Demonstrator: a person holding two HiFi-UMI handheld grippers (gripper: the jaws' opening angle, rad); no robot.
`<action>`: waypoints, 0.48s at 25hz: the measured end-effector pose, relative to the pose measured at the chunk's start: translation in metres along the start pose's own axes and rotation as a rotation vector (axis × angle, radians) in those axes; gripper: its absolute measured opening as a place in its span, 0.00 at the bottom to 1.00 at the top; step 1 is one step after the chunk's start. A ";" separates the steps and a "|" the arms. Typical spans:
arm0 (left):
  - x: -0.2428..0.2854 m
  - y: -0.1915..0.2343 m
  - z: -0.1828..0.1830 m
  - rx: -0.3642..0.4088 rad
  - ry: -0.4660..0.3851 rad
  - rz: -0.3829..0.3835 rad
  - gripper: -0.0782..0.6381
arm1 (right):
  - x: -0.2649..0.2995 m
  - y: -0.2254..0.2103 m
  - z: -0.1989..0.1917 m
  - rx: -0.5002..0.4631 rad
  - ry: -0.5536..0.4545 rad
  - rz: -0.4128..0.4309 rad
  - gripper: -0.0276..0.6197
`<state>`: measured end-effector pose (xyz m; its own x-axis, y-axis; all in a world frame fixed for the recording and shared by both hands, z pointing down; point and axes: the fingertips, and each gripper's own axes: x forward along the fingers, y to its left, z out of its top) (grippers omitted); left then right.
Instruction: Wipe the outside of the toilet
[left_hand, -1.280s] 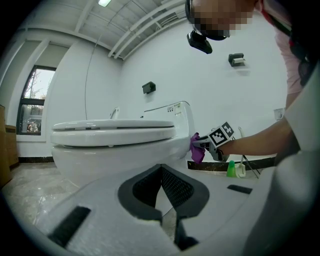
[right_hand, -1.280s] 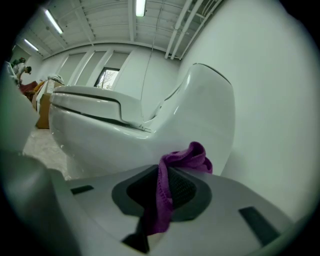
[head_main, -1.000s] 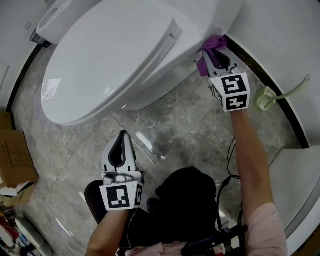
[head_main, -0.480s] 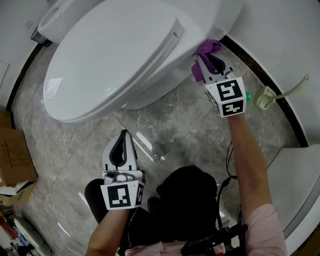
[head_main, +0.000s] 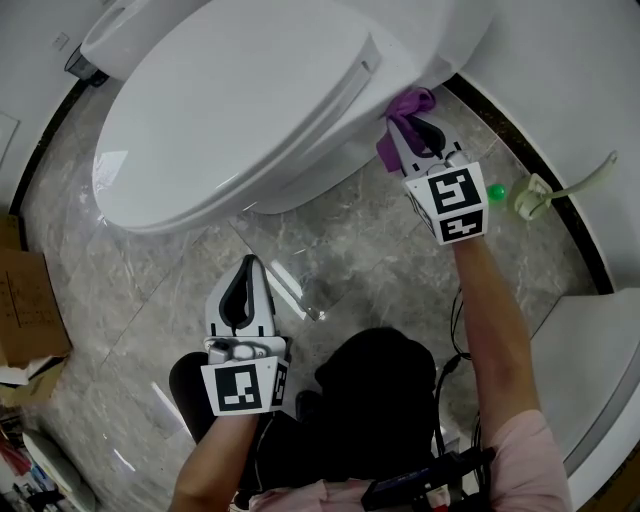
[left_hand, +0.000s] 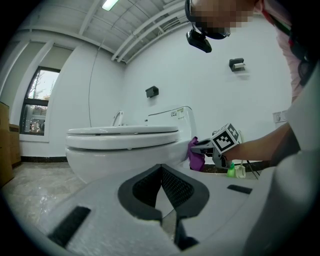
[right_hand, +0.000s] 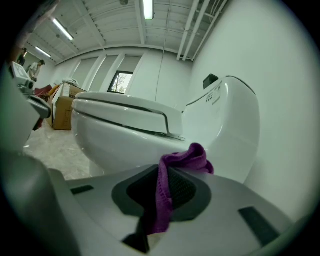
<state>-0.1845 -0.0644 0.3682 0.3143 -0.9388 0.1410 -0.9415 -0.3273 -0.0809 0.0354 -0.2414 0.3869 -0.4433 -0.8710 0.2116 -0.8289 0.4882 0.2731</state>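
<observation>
Head view: a white toilet (head_main: 250, 110) with its lid down stands on a glossy grey marble floor (head_main: 370, 250), close to a plain white wall (head_main: 570, 70). The right gripper (head_main: 404, 118) has its jaws clamped on a purple cloth (head_main: 412, 101). The cloth touches the toilet's outer side just below the seat, towards the back. The left gripper (head_main: 247, 268) hangs low above the floor, well apart from the bowl, its jaws pressed together with nothing between them. A cardboard box (head_main: 30, 310) sits at the far left. A small green bottle (head_main: 497, 191) stands near the wall.
</observation>
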 end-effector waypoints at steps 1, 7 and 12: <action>-0.001 0.001 -0.001 -0.002 0.001 0.000 0.12 | 0.000 0.004 0.001 0.001 0.000 0.005 0.13; -0.011 0.004 0.000 -0.002 -0.011 0.008 0.12 | -0.004 0.027 0.008 -0.005 -0.008 0.038 0.13; -0.021 0.011 0.002 -0.004 -0.020 0.022 0.12 | -0.006 0.046 0.016 -0.011 -0.013 0.065 0.13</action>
<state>-0.2013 -0.0486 0.3622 0.2958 -0.9478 0.1194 -0.9487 -0.3061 -0.0796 -0.0054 -0.2150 0.3830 -0.5005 -0.8382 0.2167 -0.7947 0.5441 0.2691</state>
